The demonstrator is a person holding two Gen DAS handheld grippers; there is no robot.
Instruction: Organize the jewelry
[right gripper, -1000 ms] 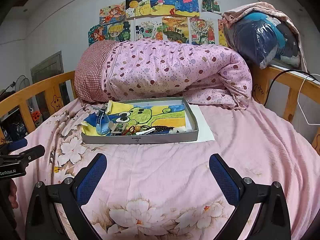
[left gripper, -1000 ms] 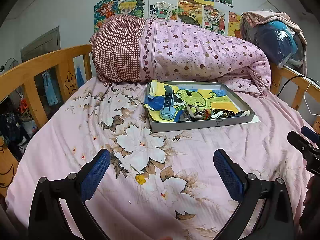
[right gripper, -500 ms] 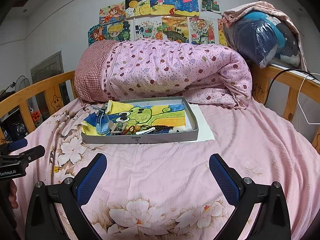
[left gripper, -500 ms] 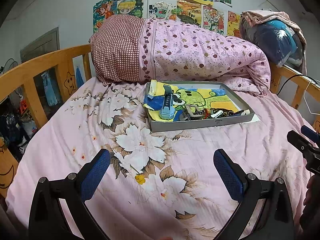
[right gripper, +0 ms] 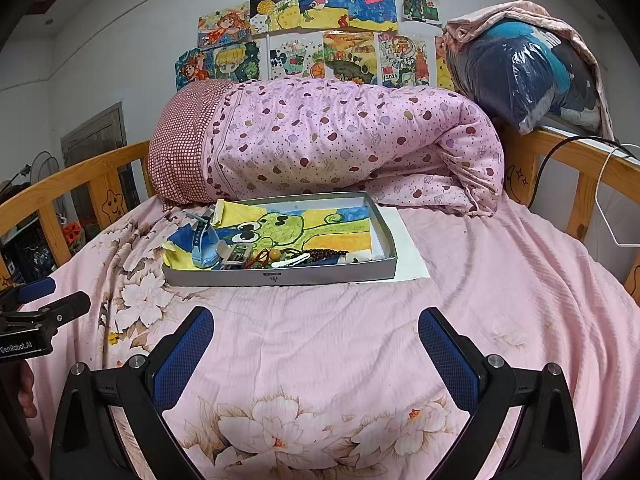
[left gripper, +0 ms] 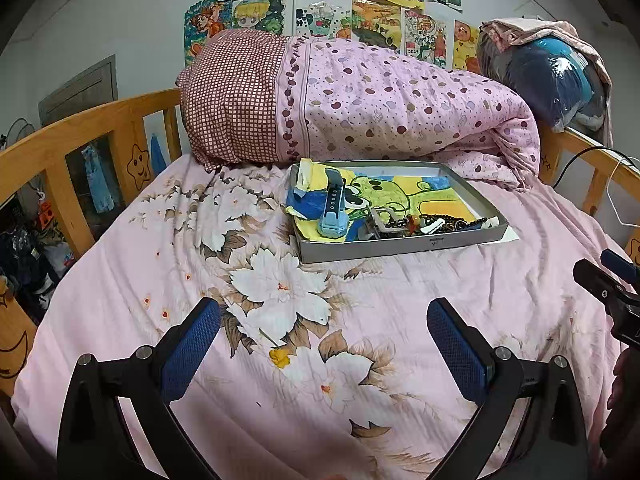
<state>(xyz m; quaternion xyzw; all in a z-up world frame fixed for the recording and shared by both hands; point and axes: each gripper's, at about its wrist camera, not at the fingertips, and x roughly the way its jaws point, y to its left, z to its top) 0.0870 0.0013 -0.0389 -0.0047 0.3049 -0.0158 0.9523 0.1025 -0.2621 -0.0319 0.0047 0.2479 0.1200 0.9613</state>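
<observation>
A shallow grey tray (left gripper: pixel 400 245) (right gripper: pixel 280 278) lies on the pink bed, lined with a frog drawing. Along its near side lie a light blue watch (left gripper: pixel 333 210) (right gripper: pixel 200 245), a metal clasp (right gripper: pixel 236 255), a white hair clip (right gripper: pixel 290 260), dark beads (left gripper: pixel 460 224) (right gripper: pixel 326 254) and other small jewelry. My left gripper (left gripper: pixel 324 346) is open and empty, well short of the tray. My right gripper (right gripper: pixel 316 344) is open and empty, also short of the tray. Each gripper shows at the edge of the other's view.
A rolled pink dotted quilt (left gripper: pixel 380 108) (right gripper: pixel 340 144) lies right behind the tray. Wooden bed rails (left gripper: pixel 80 136) (right gripper: pixel 580 176) run along both sides. A white sheet of paper (right gripper: pixel 408 248) sticks out under the tray's right side. A wrapped bundle (right gripper: pixel 520 76) sits at the back right.
</observation>
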